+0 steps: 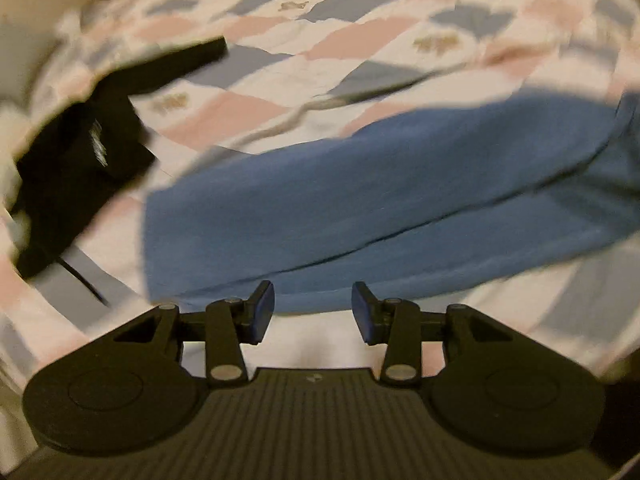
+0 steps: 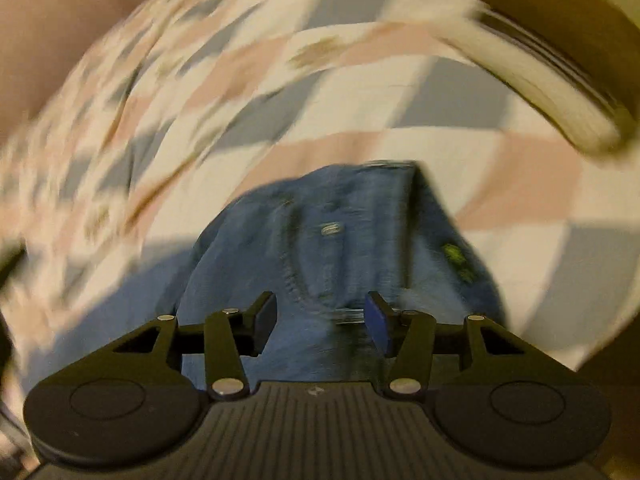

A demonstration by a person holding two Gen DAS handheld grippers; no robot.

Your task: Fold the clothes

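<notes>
I see a plain blue garment [image 1: 360, 208], a black garment [image 1: 80, 160], and bedding [image 1: 320, 40] checked pink, grey and white

Left tool [image 1: 313, 312], right tool [image 2: 321, 317]: black, ribbed, blue pads, silver screws.

Two grippers: left gripper [image 1: 313, 312] and right gripper [image 2: 321, 320], each with two fingers set wide apart. One blue garment [image 1: 360, 208], seen again in the right wrist view with one button [image 2: 331, 229] and one green patch [image 2: 454, 252]. One black garment [image 1: 80, 168] at the left side. One checked bedsheet [image 1: 360, 40] in pink, grey and white squares. Too blurred to count the squares.
</notes>
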